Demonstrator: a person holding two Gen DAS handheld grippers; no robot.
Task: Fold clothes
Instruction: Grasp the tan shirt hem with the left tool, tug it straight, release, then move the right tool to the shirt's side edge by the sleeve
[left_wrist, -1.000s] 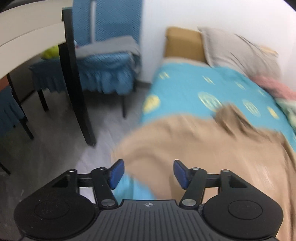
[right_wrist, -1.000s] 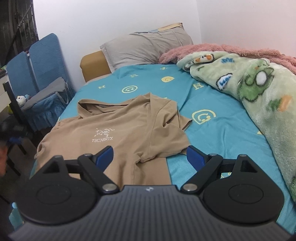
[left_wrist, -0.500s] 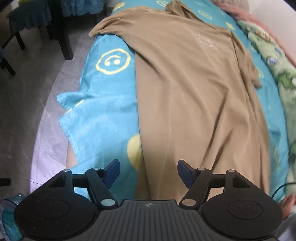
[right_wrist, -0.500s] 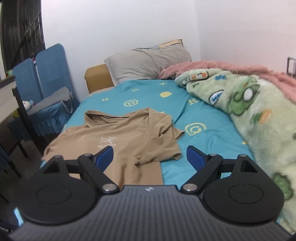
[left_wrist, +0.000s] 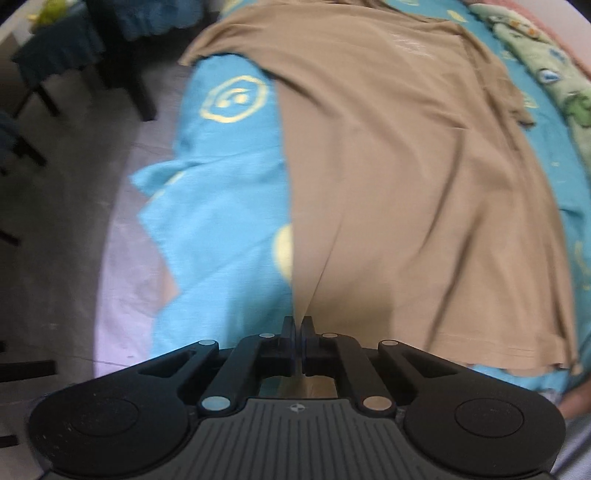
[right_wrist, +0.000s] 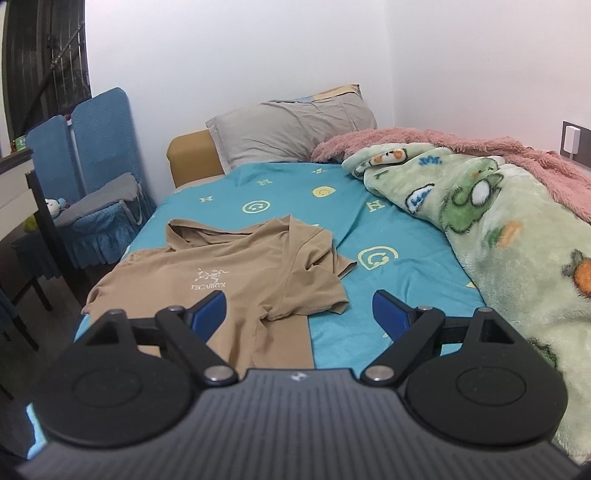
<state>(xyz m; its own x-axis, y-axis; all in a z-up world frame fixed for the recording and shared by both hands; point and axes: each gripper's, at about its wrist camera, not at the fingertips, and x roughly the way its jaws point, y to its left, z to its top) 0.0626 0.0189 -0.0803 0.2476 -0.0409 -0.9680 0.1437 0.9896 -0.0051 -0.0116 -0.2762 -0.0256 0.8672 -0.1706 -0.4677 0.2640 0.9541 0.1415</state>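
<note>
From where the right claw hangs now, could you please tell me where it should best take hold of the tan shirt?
Take the near hem corner on the right side of the shirt, coming in low from the foot of the bed. That edge lies flat and free on the sheet, matching the corner that the left claw seems to have pinched. The right claw is open and empty.

We see a grey pillow (right_wrist: 291, 127), a green cartoon blanket (right_wrist: 491, 236), a pink blanket (right_wrist: 509, 151) and blue chairs (right_wrist: 99, 147).
</note>
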